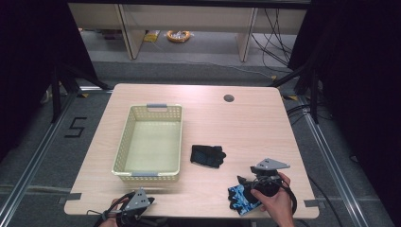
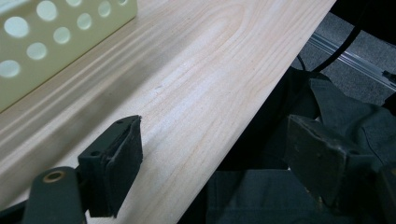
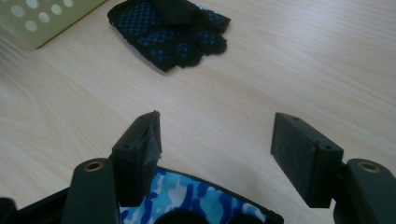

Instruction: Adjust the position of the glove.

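A pale yellow basket (image 1: 149, 142) with round holes in its walls sits on the left half of the table (image 1: 246, 123), long side running from the near edge toward the far edge, grey handles at both short ends. Nothing lies inside it; its floor shows bare. In the left gripper view a corner of that basket (image 2: 56, 42) fills the top left.

Right of the basket, near the middle of the table, lies a black glove (image 1: 207, 155). The right gripper view shows it up close (image 3: 170, 30): fingerless, with blue dotted patches on the palm side. No readable writing on it.

At the near right edge lies a second glove, blue camouflage with black trim (image 1: 241, 197). The right gripper (image 1: 246, 182) hangs just over it, held by the person's right hand (image 1: 276, 201). In its own view the right gripper (image 3: 217, 144) has its jaws spread wide, nothing between them, the camouflage glove (image 3: 196, 198) just beneath.

The left gripper (image 1: 137, 203) sits at the near left edge of the table. In its own view it (image 2: 210, 163) straddles that edge with jaws wide apart, one over the wood, one past it over dark cloth.

On the floor left of the table, black tape forms a "5" (image 1: 75, 127).
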Action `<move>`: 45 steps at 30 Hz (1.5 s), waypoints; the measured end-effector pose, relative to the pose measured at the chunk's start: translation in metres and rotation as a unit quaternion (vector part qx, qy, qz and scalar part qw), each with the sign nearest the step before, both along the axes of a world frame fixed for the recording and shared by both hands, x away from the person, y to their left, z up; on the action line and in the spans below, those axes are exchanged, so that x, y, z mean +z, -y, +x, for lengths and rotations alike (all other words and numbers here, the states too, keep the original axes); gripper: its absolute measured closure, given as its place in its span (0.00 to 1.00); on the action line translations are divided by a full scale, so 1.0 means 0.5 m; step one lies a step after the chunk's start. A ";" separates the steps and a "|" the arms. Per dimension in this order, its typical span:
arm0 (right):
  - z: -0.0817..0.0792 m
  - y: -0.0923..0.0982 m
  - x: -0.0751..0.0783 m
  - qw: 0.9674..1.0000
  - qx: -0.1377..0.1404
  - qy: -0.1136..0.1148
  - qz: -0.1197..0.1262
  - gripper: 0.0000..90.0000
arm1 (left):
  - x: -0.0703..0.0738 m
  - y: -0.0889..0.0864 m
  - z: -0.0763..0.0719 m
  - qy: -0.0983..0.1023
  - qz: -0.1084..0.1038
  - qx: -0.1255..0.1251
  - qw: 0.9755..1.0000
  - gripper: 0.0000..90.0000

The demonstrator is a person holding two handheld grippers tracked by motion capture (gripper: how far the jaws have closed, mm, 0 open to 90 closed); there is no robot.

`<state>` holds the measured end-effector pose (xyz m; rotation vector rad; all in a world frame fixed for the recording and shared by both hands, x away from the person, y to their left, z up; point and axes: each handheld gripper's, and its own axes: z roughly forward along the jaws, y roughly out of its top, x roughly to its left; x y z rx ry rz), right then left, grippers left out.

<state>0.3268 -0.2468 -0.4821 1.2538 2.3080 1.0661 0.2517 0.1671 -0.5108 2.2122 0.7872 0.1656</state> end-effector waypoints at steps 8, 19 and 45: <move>0.000 -0.007 0.003 1.000 0.007 0.007 -0.006 0.39 | -0.001 0.000 0.000 -0.005 -0.002 0.009 1.000 0.21; -0.001 -0.034 0.015 1.000 0.015 0.005 0.002 0.40 | 0.001 -0.002 0.003 0.003 -0.002 0.006 1.000 0.21; 0.101 -0.207 0.058 0.998 0.055 0.002 -0.019 0.55 | 0.004 -0.004 0.003 0.000 -0.011 0.006 1.000 0.21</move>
